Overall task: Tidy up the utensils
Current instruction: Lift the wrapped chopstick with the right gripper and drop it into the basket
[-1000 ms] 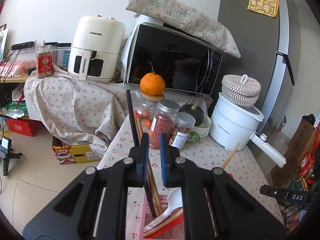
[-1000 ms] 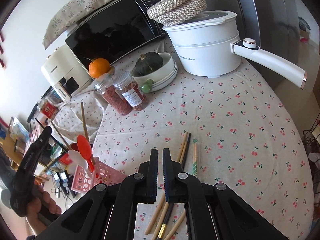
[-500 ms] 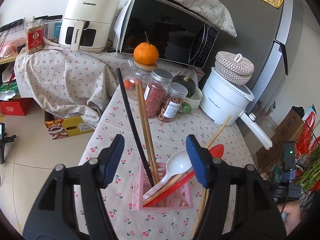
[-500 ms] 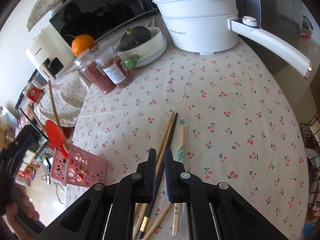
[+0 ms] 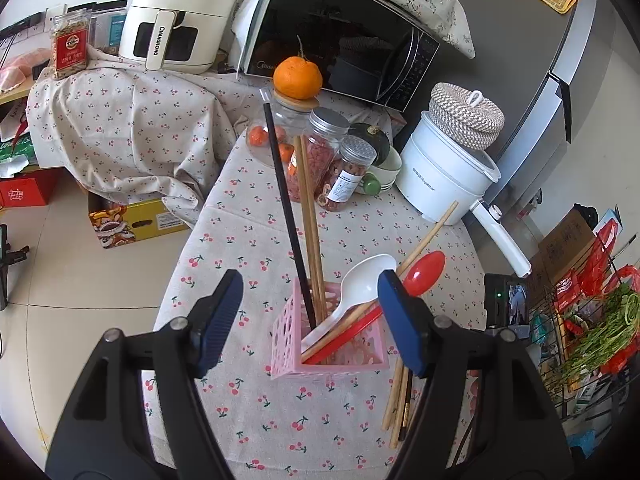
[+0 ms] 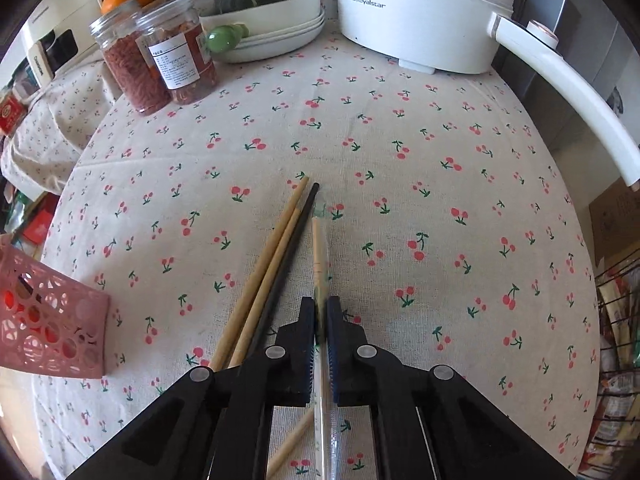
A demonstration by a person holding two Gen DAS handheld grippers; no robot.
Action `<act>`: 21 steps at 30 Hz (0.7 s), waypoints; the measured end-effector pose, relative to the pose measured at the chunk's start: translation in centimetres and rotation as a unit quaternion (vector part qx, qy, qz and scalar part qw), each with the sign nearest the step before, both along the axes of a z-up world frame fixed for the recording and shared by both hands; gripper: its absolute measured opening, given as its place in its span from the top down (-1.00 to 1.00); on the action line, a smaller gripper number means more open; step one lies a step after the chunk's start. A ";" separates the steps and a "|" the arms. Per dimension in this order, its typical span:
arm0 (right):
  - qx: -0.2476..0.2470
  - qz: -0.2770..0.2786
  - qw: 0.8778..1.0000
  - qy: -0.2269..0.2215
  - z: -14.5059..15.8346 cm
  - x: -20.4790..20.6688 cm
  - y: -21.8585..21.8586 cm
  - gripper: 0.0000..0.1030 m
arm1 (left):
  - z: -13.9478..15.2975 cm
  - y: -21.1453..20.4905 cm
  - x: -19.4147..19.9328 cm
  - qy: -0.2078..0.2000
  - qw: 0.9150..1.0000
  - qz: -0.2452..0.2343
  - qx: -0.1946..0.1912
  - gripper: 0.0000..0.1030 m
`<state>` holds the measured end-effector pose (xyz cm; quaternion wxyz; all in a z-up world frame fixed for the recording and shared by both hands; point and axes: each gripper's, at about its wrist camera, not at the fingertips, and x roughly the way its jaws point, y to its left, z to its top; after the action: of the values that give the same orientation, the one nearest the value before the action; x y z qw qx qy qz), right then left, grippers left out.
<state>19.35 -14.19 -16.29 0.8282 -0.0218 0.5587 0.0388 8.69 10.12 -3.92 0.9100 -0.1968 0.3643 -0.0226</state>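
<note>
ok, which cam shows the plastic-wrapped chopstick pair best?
Right wrist: the plastic-wrapped chopstick pair runs lengthwise into the shut right hand-held gripper. Left wrist shows only loose sticks behind the pink perforated basket; wrapped pair indistinguishable.

Printed twice on the white air fryer at far left: "CHANGHONG", across its top and down its handle. On the white electric pot at far right: "Royalstar", after characters too small to read. On the black microwave: "Midea", faintly.

left hand-held gripper spread, right hand-held gripper clamped
</note>
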 end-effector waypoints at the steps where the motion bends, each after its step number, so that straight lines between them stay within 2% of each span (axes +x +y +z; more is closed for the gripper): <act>1: 0.009 -0.007 1.000 -0.009 0.4 -0.2 -0.2 0.90 | 0.1 0.1 -0.1 0.001 1.000 -0.001 -0.003 -0.37; 3: 0.037 -0.025 0.999 -0.032 1.8 -0.8 -0.9 0.90 | 0.3 0.4 -0.3 0.001 1.000 -0.005 -0.008 -0.37; 6: 0.098 -0.046 0.990 -0.093 5.7 -2.8 -1.8 0.90 | 0.5 1.1 -0.5 0.003 1.000 -0.009 -0.008 -0.38; 10: 0.150 -0.028 0.968 -0.201 12.0 -6.8 -0.7 0.90 | 0.4 2.3 -0.7 0.011 1.000 -0.014 0.002 -0.39; 13: 0.179 -0.014 0.947 -0.265 15.0 -8.8 1.5 0.90 | 0.1 3.0 -0.9 0.015 1.000 -0.016 0.012 -0.39; 18: 0.232 -0.036 0.915 -0.327 15.8 -9.1 5.9 0.90 | -0.3 4.3 -1.6 0.030 0.999 -0.022 0.001 -0.40; 21: 0.230 -0.056 0.898 -0.371 14.8 -9.1 8.2 0.90 | -0.5 5.1 -2.4 0.035 0.999 -0.023 -0.008 -0.40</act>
<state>10.20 -5.98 -1.46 0.9581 0.1881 0.1866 0.1090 6.32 15.22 -4.39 0.8944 -0.1963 0.3999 -0.0394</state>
